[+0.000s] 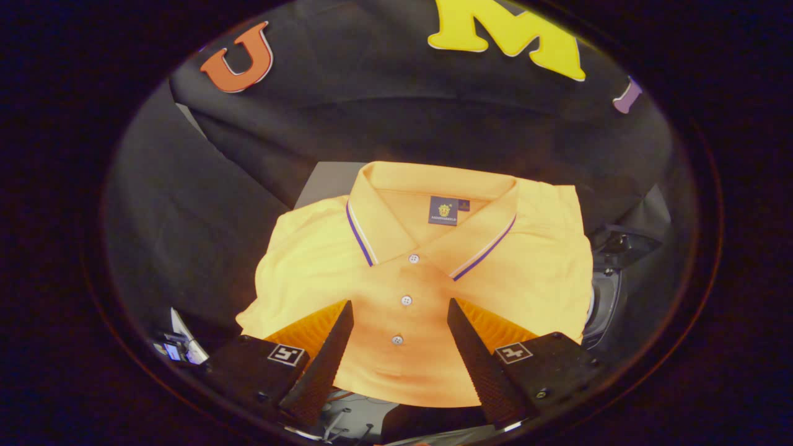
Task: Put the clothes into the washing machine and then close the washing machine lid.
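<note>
Two wide-open jaws of the gripper (399, 337) straddle the folded yellow polo shirt's (427, 279) buttoned placket, empty, seemingly poised to pinch it.

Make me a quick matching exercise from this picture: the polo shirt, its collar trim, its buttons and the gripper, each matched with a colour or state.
Things:
1. polo shirt
2. collar trim
3. buttons
4. gripper

Colour or state:
A. open, fingers either side of the placket
B. yellow
C. purple and white stripes
D. white, in a row between the fingers

Pairs: 1-B, 2-C, 3-D, 4-A
</note>
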